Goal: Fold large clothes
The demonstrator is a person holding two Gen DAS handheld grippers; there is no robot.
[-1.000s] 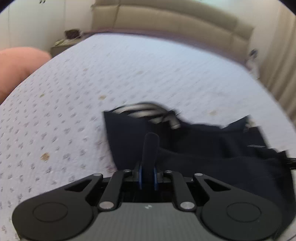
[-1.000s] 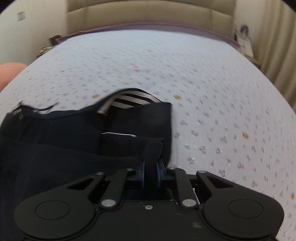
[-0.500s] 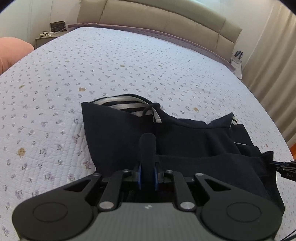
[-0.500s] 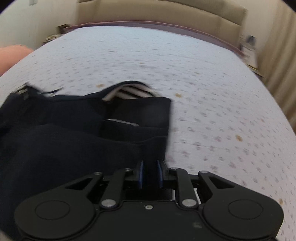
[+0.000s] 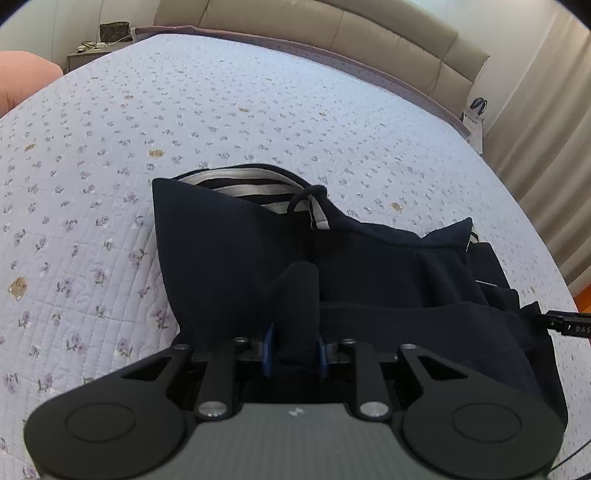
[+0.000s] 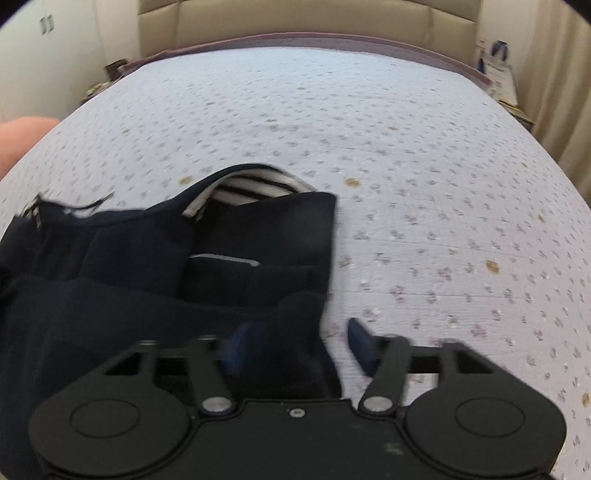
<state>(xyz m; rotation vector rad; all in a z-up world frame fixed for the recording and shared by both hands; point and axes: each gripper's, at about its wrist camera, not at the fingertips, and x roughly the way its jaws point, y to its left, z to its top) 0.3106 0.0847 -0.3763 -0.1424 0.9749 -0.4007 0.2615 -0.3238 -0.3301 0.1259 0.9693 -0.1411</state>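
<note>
1. The navy garment [image 5: 369,280] lies partly folded on the bed [image 5: 258,110], on the part of the floral quilt nearest the cameras and far from the headboard [image 5: 332,29]. Its striped lining [image 5: 243,188] shows at the garment's far edge, the side toward the headboard.

2. The left tongs [image 5: 293,350] are pressed together on a fold of the navy cloth, which stands up in a ridge between the blue pads. This looks like a hold meant to keep the near left corner of the garment in hand while the layer settles.

3. The right tongs [image 6: 299,347] stand spread. One blue pad is against the garment's near right edge and the other is over bare quilt just beside it. A flap of cloth lies between the two, apparently unpinched. I judge this to be a release at the end of a fold, with the right corner set down.

4. The garment's right edge [image 6: 328,236] runs fairly straight toward the headboard, which suits a fold laid squarely.

5. The layers near the left tongs look bunched instead of flat, so smoothing probably remains before another fold.

6. A drawstring [image 5: 303,197] loops loose by the striped lining and could get trapped in the next fold.

7. The right wrist view is blurred, so fine contact there is uncertain.
</note>
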